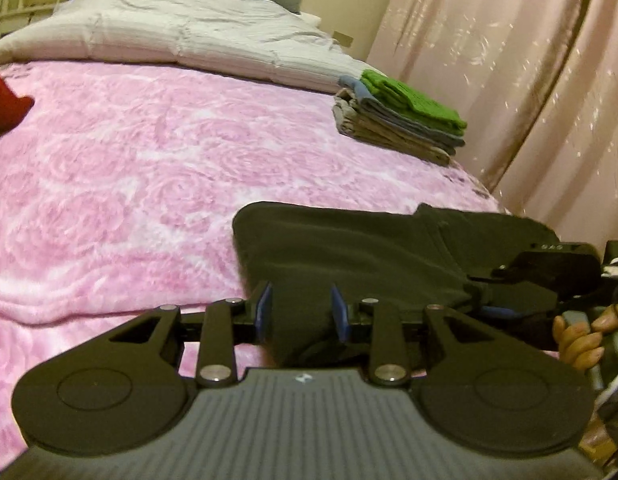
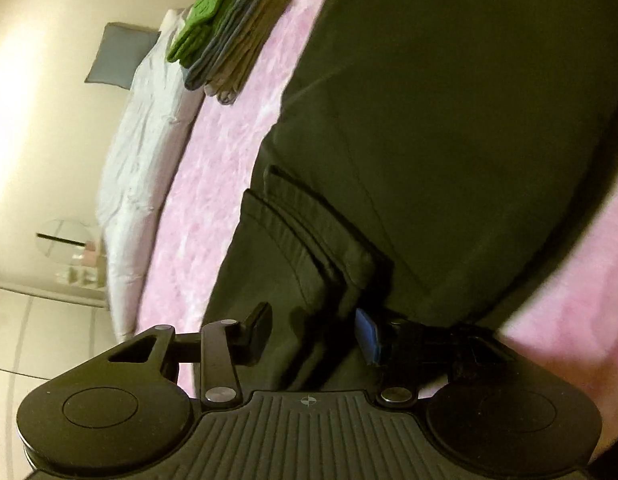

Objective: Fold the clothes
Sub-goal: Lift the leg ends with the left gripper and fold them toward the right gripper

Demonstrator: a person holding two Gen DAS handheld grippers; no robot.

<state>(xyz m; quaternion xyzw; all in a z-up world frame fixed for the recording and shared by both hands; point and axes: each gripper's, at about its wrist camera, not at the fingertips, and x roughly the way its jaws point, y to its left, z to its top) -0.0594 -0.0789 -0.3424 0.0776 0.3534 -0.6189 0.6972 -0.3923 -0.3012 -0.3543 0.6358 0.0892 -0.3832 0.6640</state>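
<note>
Left gripper (image 1: 301, 308): your blue-padded fingers (image 1: 265, 300) sit on either side of the near edge of the dark olive-black folded fabric garment (image 1: 349, 248), cloth between them. A gap shows at the pads, so I can't tell if it's clamped.

Right gripper (image 2: 313, 336): same garment (image 2: 449, 120), fingers straddling a seamed, layered edge, with a blue pad (image 2: 367, 336) at 3 o'clock of the cloth. Grip is unclear here too. In the left view your right gripper (image 1: 505, 304) is at 3 o'clock, at the garment's right end, your hand (image 1: 581, 332) behind it.

Garment lies on the pink rose-textured plush blanket (image 1: 129, 168) on the bed, near the front edge.

Stack of folded clothes, green on top, then blue and khaki (image 1: 401, 116), sits at 1 o'clock of the garment, well apart. Grey-white quilted comforter (image 1: 189, 36) is at 12 o'clock, a red cloth item (image 1: 5, 104) at 9 o'clock, and a pink patterned curtain (image 1: 509, 60) at 2 o'clock.
</note>
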